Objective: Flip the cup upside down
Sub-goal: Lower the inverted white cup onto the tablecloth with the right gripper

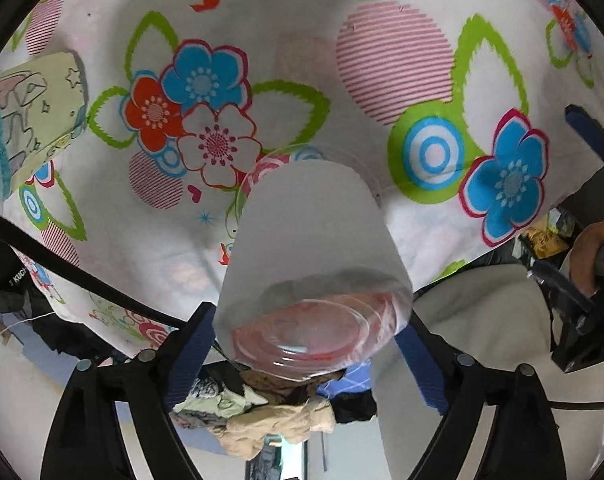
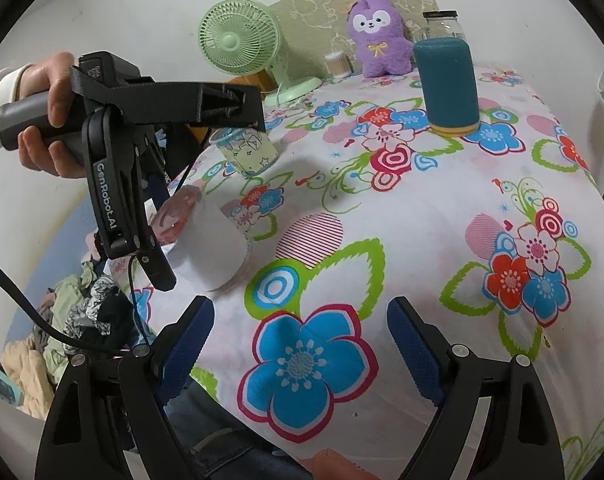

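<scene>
A clear plastic cup with a white sleeve [image 1: 309,248] is held by my left gripper [image 1: 305,344], shut on its base end. The cup is tipped over, mouth toward the floral cloth [image 1: 381,120], reddish base toward the camera. In the right wrist view the same cup [image 2: 214,248] hangs mouth-down and tilted just above the cloth, with the left gripper [image 2: 162,240] on it at the table's left edge. My right gripper [image 2: 302,344] is open and empty, above the cloth near the front edge.
A second cup with a pale green printed sleeve [image 2: 248,152] stands behind the held cup. A teal cylinder [image 2: 447,84], green fan [image 2: 240,42], purple plush toy [image 2: 377,36] and glass jar [image 2: 441,26] stand at the back. Clothes [image 2: 82,312] lie on the floor at left.
</scene>
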### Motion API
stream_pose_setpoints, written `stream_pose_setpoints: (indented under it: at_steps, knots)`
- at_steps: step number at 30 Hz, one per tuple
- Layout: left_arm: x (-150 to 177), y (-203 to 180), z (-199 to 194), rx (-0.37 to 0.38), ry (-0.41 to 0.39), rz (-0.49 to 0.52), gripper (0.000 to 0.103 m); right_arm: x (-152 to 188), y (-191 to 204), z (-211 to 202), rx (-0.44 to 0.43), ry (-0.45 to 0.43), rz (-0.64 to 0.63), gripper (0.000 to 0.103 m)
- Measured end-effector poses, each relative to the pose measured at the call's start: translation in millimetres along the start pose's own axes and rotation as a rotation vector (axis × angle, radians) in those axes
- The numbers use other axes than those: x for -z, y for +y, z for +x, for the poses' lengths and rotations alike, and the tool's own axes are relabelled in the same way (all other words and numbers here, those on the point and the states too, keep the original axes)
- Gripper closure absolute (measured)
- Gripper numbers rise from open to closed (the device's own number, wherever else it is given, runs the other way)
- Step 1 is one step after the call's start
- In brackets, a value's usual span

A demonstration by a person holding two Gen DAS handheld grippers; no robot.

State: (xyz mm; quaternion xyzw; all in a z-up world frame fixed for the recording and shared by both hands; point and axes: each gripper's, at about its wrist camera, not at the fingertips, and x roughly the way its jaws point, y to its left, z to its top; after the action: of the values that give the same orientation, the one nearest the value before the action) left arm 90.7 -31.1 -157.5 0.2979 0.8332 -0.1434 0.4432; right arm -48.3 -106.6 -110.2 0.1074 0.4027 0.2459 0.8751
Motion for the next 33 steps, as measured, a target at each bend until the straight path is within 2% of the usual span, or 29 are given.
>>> stream_pose_setpoints:
  at_steps: [7,17,21,24,33]
  knots:
    - [13,0,-10,0.042,-0.138,-0.031,0.007,-11,4,-1,0.019,-0.014,-0.009,0.013]
    - [58,27,-16,0.156,-0.369,-0.101,0.007,-33,20,0,0.048,-0.027,-0.024,0.013]
    - [77,32,-21,0.174,-0.466,-0.123,0.007,-43,29,-1,0.07,-0.041,-0.034,0.013]
    - [90,38,-20,0.183,-0.536,-0.145,0.007,-49,36,-2,0.079,-0.052,-0.034,0.006]
    - [130,51,-25,0.204,-0.721,-0.199,0.007,-61,60,-8,0.124,-0.081,-0.08,0.006]
